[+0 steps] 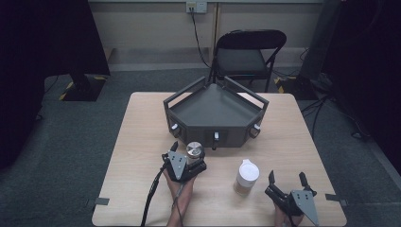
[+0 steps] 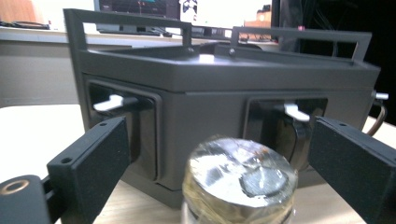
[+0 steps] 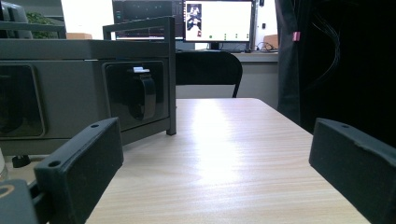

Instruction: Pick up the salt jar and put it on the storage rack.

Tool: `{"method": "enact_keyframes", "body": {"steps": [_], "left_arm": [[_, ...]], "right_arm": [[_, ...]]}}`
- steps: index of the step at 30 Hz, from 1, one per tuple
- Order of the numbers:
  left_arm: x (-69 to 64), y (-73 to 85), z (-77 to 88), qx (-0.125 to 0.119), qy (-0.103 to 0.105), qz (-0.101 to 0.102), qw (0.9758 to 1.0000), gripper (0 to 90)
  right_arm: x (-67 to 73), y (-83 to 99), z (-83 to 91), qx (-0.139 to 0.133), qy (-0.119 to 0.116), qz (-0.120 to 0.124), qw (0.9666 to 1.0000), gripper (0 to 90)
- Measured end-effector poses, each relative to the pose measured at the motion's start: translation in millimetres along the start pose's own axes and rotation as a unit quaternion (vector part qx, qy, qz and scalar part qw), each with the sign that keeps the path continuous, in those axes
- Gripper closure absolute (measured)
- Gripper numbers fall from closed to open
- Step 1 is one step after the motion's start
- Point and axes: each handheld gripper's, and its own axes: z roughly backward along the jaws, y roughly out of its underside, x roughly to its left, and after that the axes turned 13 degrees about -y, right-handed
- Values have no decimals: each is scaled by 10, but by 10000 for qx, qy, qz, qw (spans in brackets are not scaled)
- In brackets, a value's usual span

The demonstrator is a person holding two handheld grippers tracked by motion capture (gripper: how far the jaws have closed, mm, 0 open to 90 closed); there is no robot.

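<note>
Left gripper [image 1: 185, 158] up near the table's middle, jaws spread wide on either side of the silver-capped jar [image 1: 194, 152], pads not pressing it: clear gaps on both flanks in the left gripper view. Jar [image 2: 239, 184] standing upright, long axis vertical, shiny cap facing the ceiling (contents hard to make out through the glare). Sitting right between the open jaws, toward their tips, at about 1 o'clock from the gripper body in the high view. Just beyond it, at 12 o'clock, the dark grey angular tray [image 1: 215, 113] with railed edges, nothing visible lying in its flat well; small white levers along its front panels.

Over at 4 o'clock from the jar, the white-lidded container [image 1: 246, 177], upright too, pale contents in its lower part. Right gripper [image 1: 286, 182] low near the table's front edge, jaws gaping with bare tabletop between them, white-lidded container just off at its 10 o'clock, apart from it.
</note>
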Motion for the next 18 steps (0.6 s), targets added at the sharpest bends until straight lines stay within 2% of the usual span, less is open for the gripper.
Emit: {"method": "enact_keyframes", "body": {"steps": [3,7,11,14,18], "left_arm": [[-34,22,-31,89,18,-113,9999,74],[-56,36,-85,258,82,-60,9996,97],[-97,71,-107,332,70,-221,9992,144],[-74,101,-109,369,73,-77,9993,184],[-37,105,-110,371,74,-49,9993,231]], "right_arm": [[0,0,0,-1,0,0,10000,14],[0,0,0,0,0,1,10000,14],[0,0,0,-1,-1,-1,10000,14],[0,1,0,-2,-1,-1,10000,14],[-2,1,1,-2,-5,0,10000,14]]}}
